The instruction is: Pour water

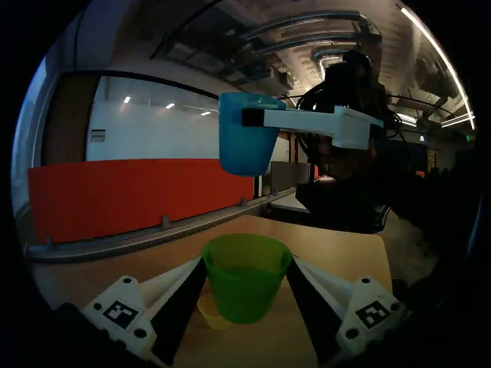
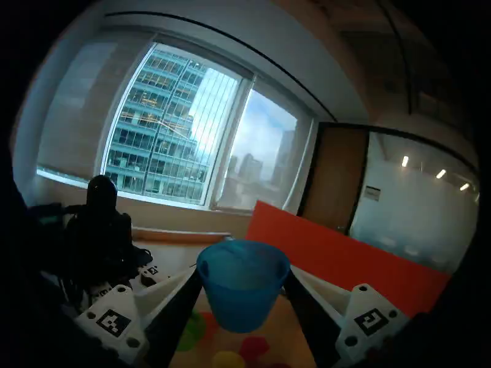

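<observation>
In the left gripper view a green cup [image 1: 246, 283] stands upright between my left gripper's fingers, and the left gripper [image 1: 245, 288] is shut on it just above the wooden table [image 1: 344, 251]. Higher up, the right gripper's white fingers [image 1: 319, 122] hold a blue cup [image 1: 245, 134] upright in the air, with a person behind them. In the right gripper view that blue cup [image 2: 243, 283] sits between both pads, the right gripper [image 2: 243, 288] shut on it. Whether either cup holds water I cannot tell.
A yellow cup [image 1: 212, 311] sits on the table just behind the green one. Coloured round shapes, red [image 2: 255, 346], yellow [image 2: 228, 359] and green [image 2: 193, 328], lie on the table below the blue cup. An orange partition [image 1: 135, 193] and a rail [image 1: 166, 230] border the table's far side. Dark equipment [image 2: 101, 239] stands at left.
</observation>
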Available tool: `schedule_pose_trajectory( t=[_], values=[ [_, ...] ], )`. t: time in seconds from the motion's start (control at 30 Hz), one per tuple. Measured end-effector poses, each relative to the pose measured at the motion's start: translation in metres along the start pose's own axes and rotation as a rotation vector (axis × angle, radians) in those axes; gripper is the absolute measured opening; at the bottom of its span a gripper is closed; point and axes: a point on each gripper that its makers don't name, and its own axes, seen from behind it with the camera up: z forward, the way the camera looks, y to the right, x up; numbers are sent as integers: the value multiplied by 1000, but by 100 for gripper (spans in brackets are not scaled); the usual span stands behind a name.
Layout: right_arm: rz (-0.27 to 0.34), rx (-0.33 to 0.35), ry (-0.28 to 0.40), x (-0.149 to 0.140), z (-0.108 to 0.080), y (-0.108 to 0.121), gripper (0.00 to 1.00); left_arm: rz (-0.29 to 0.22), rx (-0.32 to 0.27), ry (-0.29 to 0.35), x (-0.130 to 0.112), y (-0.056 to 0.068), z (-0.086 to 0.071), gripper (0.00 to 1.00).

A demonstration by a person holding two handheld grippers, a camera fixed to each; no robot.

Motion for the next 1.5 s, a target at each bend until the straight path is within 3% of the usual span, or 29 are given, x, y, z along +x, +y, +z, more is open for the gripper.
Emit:
schedule_pose_trajectory(
  t=[0.2,0.6,1.13,1.5],
  values=[
    [84,13,5,2,-1,-2,91,6,11,-2,-1,-4,-1,87],
    [111,-8,-13,-9,-12,4,91,11,40,-6,-1,-13,-8,87],
    [148,-82,-34,-42,-50,34,91,16,91,-19,-3,-31,-24,87],
    [158,-97,-46,-62,-67,39,91,28,98,-38,-2,-32,-31,87]
  ],
)
